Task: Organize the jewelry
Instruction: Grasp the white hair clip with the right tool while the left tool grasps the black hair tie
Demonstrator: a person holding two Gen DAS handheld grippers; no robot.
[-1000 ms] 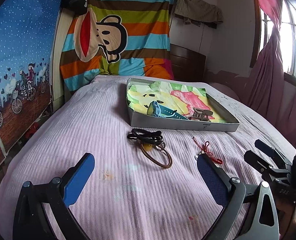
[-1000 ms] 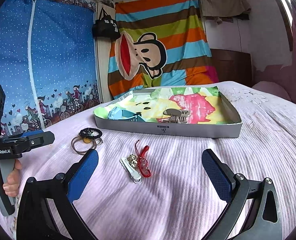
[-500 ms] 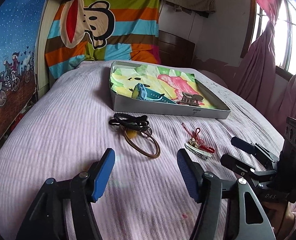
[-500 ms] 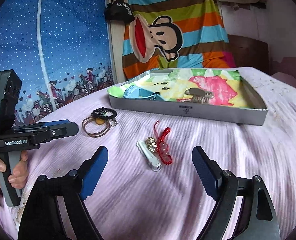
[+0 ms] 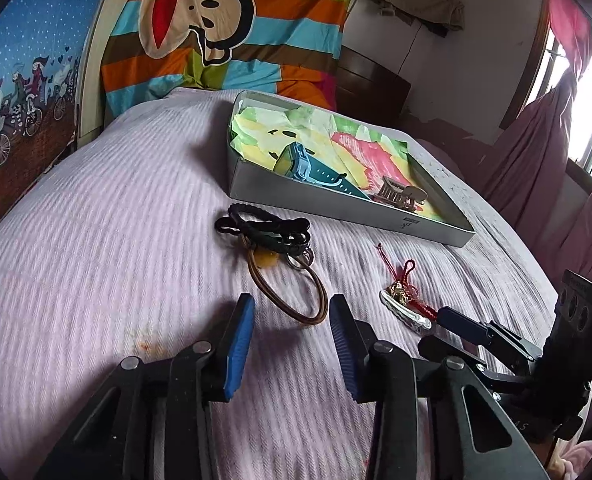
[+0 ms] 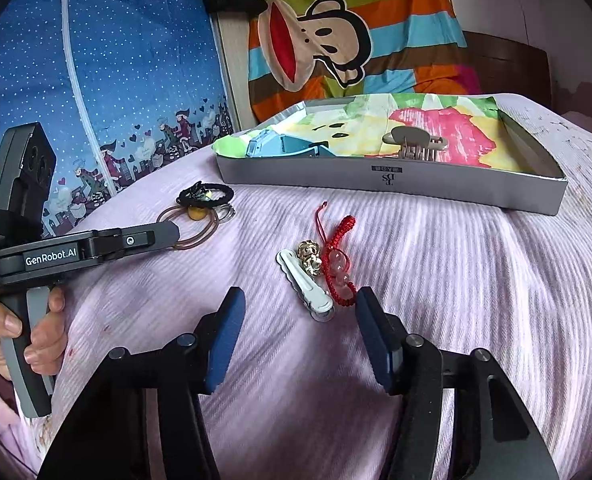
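A grey tray [image 5: 336, 213] [image 6: 376, 178] lined with colourful paper holds a teal watch [image 5: 308, 164] [image 6: 279, 146] and a claw clip [image 5: 400, 194] [image 6: 416, 140]. On the pink bedspread lie black hair ties [image 5: 263, 228] [image 6: 203, 196] and a brown elastic loop [image 5: 308, 321] [image 6: 199, 236]. To their right are a white hair clip [image 5: 406, 314] [image 6: 306, 284], gold beads [image 6: 310, 256] and a red cord bracelet [image 5: 404, 276] [image 6: 338, 276]. My left gripper [image 5: 289, 320] [image 6: 163, 234] is open, its tips at the brown loop's near edge. Open too, my right gripper [image 6: 300, 308] [image 5: 456, 328] straddles the white clip's near end.
A hand [image 6: 43, 332] holds the left gripper's handle at the bed's left side. A striped monkey blanket [image 5: 223, 32] hangs behind the tray, a blue wardrobe cover [image 6: 115, 72] stands at left, and pink curtains [image 5: 536, 152] hang at right.
Both grippers have moved forward and down toward the items on the bed. Their jaws have narrowed but stay open. The jewelry has not moved.
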